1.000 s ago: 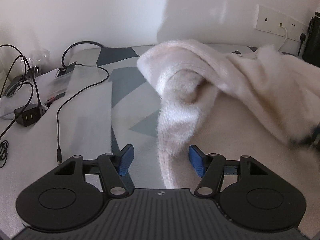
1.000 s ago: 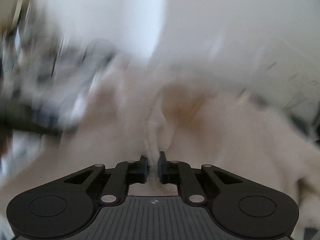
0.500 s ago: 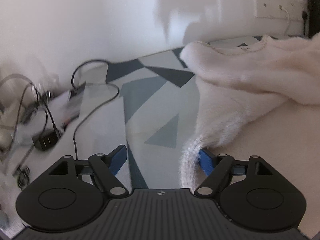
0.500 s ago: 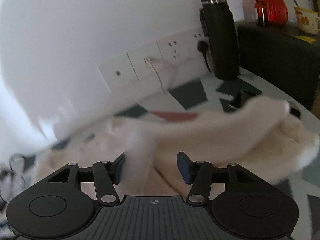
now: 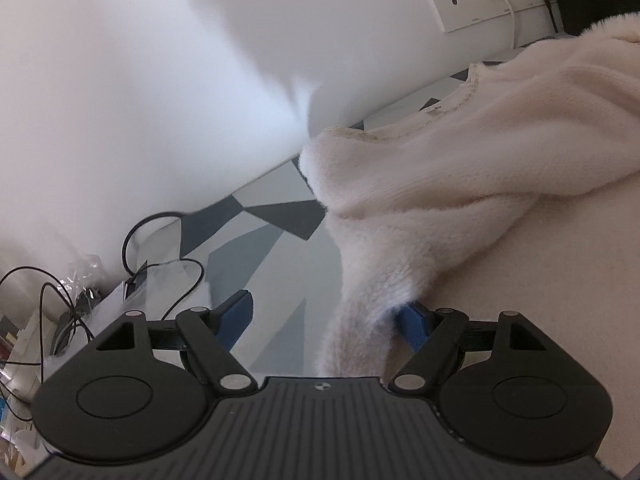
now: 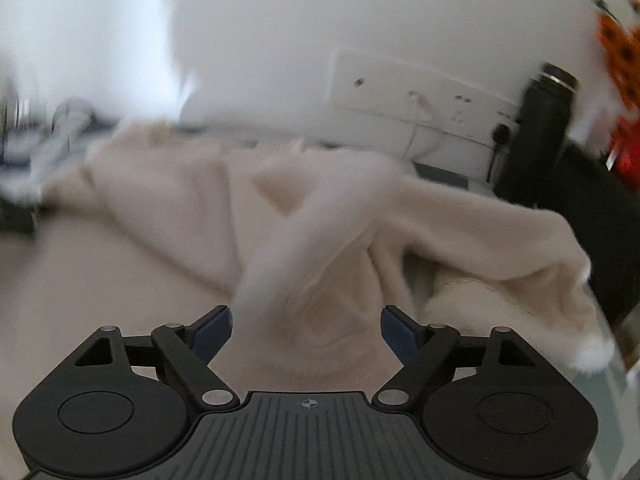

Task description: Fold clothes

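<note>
Both grippers spread apart over the fleece garment (image 5: 460, 168).

We risk snagging: the cuff drapes between our left gripper (image 5: 326, 318) pads, and our right gripper (image 6: 306, 324) hovers above 2 crossed sleeves.

Cables (image 5: 160, 264) crowd left; flask (image 6: 536, 132) blocks right.

Fuzzy cream fleece garment (image 5: 460, 184), matt blk plastic tool (image 5: 326, 322)
</note>
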